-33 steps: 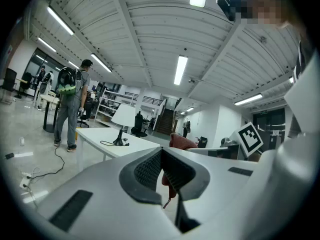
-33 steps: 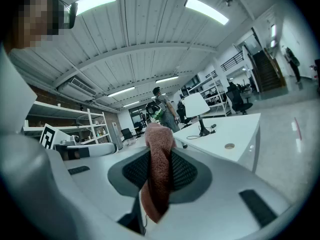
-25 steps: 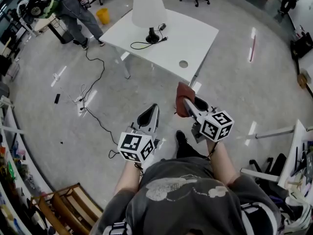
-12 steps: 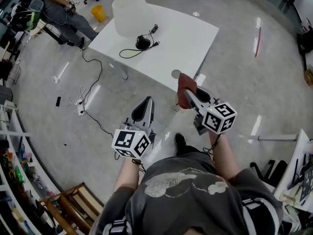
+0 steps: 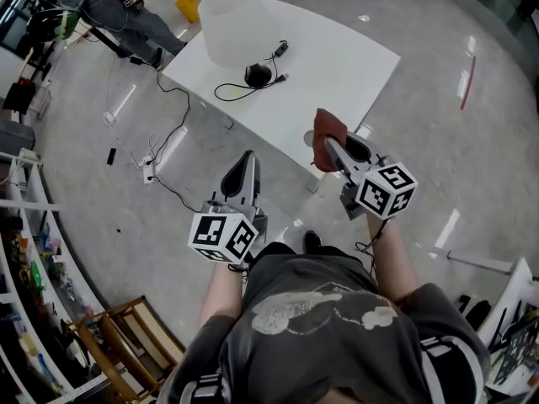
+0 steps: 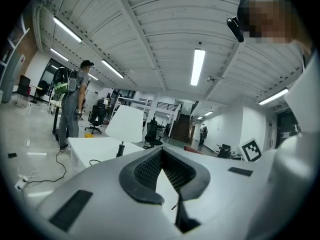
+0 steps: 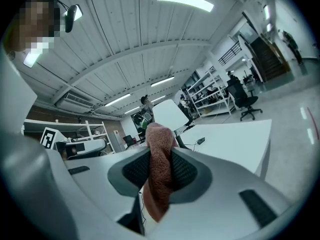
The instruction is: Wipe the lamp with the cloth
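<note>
The lamp has a white shade (image 5: 229,23) and a black base (image 5: 258,75) and stands on the far part of a white table (image 5: 354,57). My right gripper (image 5: 328,146) is shut on a reddish-brown cloth (image 5: 323,133), held over the table's near edge, well short of the lamp. In the right gripper view the cloth (image 7: 159,169) hangs between the jaws of that gripper (image 7: 160,154), with the lamp shade (image 7: 171,115) beyond. My left gripper (image 5: 247,163) is shut and holds nothing, over the floor just before the table. The left gripper view shows that gripper (image 6: 161,151) and the shade (image 6: 125,125) ahead.
A black cable (image 5: 232,91) runs from the lamp base across the table. A person (image 5: 126,7) stands at the far left by a yellow bin (image 5: 187,5). Cables and a power strip (image 5: 152,171) lie on the floor at left. A wooden crate (image 5: 126,343) sits near left.
The table and lamp have come closer in the head view. Both grippers have moved forward, and the cloth now reaches the table's near edge. Neither grip has changed.
</note>
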Demonstrator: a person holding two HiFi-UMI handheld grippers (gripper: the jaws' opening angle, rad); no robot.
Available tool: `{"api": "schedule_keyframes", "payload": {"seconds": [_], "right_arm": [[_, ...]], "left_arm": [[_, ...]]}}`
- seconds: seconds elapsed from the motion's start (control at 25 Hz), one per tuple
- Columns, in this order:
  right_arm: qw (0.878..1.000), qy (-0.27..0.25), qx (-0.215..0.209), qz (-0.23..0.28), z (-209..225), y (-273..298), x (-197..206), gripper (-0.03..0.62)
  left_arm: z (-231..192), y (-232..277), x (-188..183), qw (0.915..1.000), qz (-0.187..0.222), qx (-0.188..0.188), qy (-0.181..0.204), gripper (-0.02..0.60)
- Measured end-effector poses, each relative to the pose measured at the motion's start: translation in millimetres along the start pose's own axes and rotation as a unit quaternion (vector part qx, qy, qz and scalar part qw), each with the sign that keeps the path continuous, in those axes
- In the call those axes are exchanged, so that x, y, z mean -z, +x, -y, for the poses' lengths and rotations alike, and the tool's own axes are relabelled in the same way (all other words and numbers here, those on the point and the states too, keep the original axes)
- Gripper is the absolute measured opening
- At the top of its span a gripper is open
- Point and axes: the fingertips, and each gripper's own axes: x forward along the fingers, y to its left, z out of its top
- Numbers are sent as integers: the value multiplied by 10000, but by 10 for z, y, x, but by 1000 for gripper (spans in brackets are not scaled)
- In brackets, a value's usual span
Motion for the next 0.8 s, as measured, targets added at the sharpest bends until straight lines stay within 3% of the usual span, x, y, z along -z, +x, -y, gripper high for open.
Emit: {"api": "schedule_keyframes", "payload": {"seconds": [0.36, 0.64, 0.8], "right_arm": [[9999, 71, 8, -115, 260, 730, -46, 91], [9992, -46, 383, 102, 561, 1199, -518, 91], [9982, -173, 502, 286, 640, 1454, -845, 91]], "left_arm": [[-538, 578, -79, 10000, 6, 4, 41, 8], [-1080, 1104, -311, 9992, 32, 189, -350, 8], [-1287, 1353, -558, 9994, 153, 265, -172, 8]]}}
